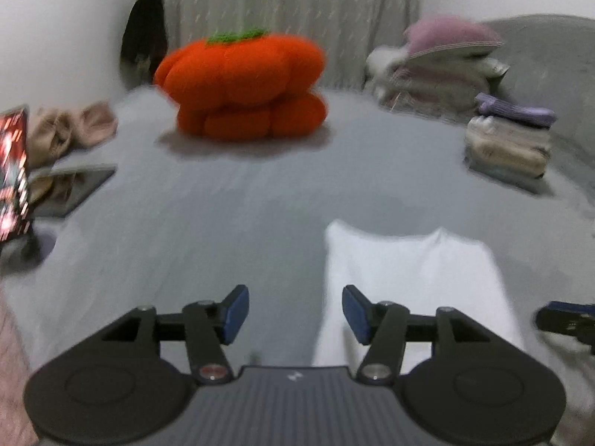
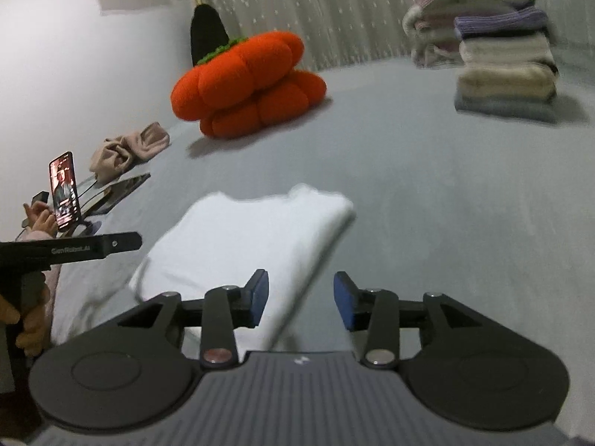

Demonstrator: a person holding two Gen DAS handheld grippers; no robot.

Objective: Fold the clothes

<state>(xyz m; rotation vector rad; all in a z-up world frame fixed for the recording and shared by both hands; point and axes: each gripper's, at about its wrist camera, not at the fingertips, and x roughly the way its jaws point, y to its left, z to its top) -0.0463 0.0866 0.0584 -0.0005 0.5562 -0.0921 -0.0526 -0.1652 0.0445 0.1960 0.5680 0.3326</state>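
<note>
With both jaws empty, step: release after a fold, likely.
Left gripper (image 1: 295, 314): jaws apart.
Right gripper (image 2: 301, 299): same.
Folded white cotton garment (image 2: 249, 238): flat on grey bed (image 2: 427, 193), blurred.
Next: move it to stack of folded knitwear (image 2: 507, 70).

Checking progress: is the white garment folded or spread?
Folded: the white garment lies as a compact rectangle with a doubled, rounded edge on the grey bed.
</note>
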